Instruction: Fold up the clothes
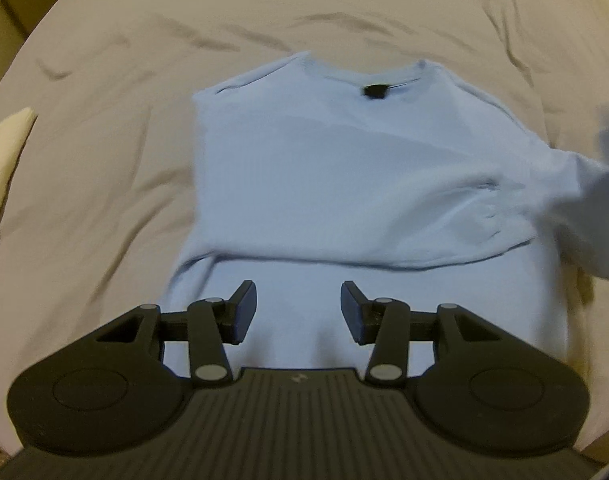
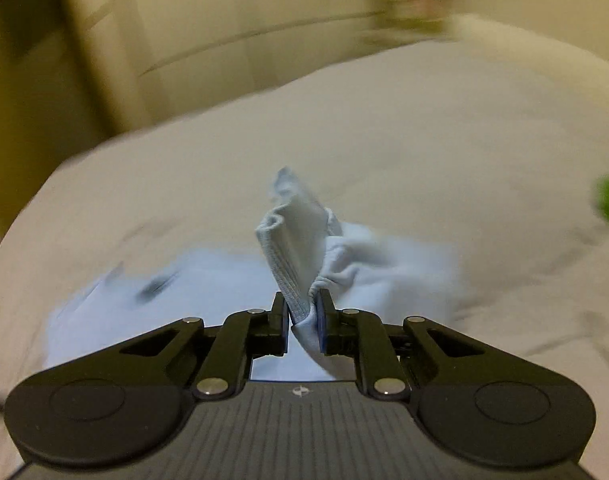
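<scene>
Light blue sweatshirt (image 1: pixel 344 168) lies flat on bed sheet (image 1: pixel 104 120), collar far side, black neck tag (image 1: pixel 374 91) showing. Left tool (image 1: pixel 298 312) hangs over hem end, jaws partly apart, nothing between them. Right tool (image 2: pixel 304 322) clamped on ribbed cuff (image 2: pixel 292 248), sleeve lifted off bed. Right view pretty blurry tbh.

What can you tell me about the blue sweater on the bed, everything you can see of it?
The sweater is pale blue, soft knit, with a round ribbed neck and a small dark label inside the collar. It lies flat on the grey sheet, collar away from the left camera, one sleeve already folded across the body. The right tongs pinch the other sleeve's ribbed cuff and hold it up off the bed. The left tongs hover open above the hem.
</scene>
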The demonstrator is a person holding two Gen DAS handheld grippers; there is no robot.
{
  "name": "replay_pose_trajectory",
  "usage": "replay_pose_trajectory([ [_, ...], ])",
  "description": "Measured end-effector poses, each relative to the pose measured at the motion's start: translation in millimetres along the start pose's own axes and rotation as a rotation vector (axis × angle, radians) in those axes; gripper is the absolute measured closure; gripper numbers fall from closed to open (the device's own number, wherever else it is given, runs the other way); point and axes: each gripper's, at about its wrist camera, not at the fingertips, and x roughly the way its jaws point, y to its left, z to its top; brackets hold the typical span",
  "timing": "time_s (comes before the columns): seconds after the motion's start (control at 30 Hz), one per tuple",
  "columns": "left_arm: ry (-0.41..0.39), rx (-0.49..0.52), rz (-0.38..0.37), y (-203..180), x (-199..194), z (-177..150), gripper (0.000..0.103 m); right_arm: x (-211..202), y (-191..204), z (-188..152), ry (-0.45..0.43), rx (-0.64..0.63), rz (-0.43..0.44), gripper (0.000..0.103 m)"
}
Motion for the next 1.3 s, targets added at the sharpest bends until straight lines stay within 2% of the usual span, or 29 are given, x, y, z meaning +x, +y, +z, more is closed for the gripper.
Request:
replay_pose_trajectory([
  [0.1, 0.030, -0.008, -0.027, 23.5, 4.0, -8.4, 0.061, 34.3, 69.6, -36.2, 0.184, -0.137, 0.064, 0.050],
  [0.2, 0.063, -0.001, -0.064, 34.7, 12.3, -14.8, 0.059, 52.6, 100.6, -72.5, 0.325, -0.245, 0.051, 0.049],
  [0.27, 0.082, 0.002, -0.103, 31.9, 19.3, -16.0, 0.058, 56.3, 105.5, -91.3, 0.395, -0.266, 0.026, 0.048],
  [0.3, 0.092, 0.002, -0.129, 29.1, 22.9, -16.3, 0.058, 59.0, 94.6, -89.2, 0.412, -0.245, 0.006, 0.047],
  [0.4, 0.116, -0.013, -0.249, 9.5, 36.2, -13.3, 0.057, 56.0, 60.3, -85.9, 0.425, -0.164, -0.072, 0.035],
  [0.47, 0.130, -0.039, -0.350, -6.7, 48.0, -9.8, 0.056, 51.0, 38.1, -80.6, 0.422, -0.110, -0.117, 0.034],
  [0.57, 0.141, -0.099, -0.441, -33.5, 69.1, -8.3, 0.056, 41.9, 4.6, -75.3, 0.418, -0.023, -0.174, 0.034],
  [0.73, 0.181, -0.260, -0.484, -58.3, 106.8, -8.3, 0.056, 30.1, -56.5, -67.4, 0.420, 0.092, -0.227, 0.030],
  [0.83, 0.196, -0.337, -0.465, -66.1, 126.7, -8.2, 0.056, 34.0, -86.0, -71.1, 0.441, 0.129, -0.244, 0.030],
  [0.9, 0.211, -0.358, -0.461, -73.4, 137.1, -7.8, 0.068, 39.3, -99.3, -72.0, 0.458, 0.144, -0.249, 0.030],
  [0.93, 0.203, -0.340, -0.454, -78.7, 136.6, -6.1, 0.081, 40.4, -105.9, -72.6, 0.466, 0.150, -0.248, 0.030],
  [0.97, 0.194, -0.319, -0.447, -84.1, 135.8, -4.3, 0.095, 41.8, -110.9, -72.6, 0.471, 0.154, -0.246, 0.030],
  [1.03, 0.124, -0.247, -0.447, -91.4, 119.4, 4.2, 0.098, 46.1, -118.9, -71.9, 0.479, 0.158, -0.241, 0.030],
  [1.17, -0.124, -0.112, -0.463, -76.4, 54.8, 39.0, 0.103, 52.6, -119.4, -65.4, 0.472, 0.147, -0.224, 0.030],
  [1.23, -0.247, -0.051, -0.428, -54.1, 24.3, 54.9, 0.103, 55.2, -112.6, -62.1, 0.464, 0.145, -0.208, 0.030],
  [1.3, -0.328, -0.015, -0.342, -25.8, 10.0, 63.0, 0.103, 57.7, -105.8, -58.8, 0.455, 0.143, -0.193, 0.030],
])
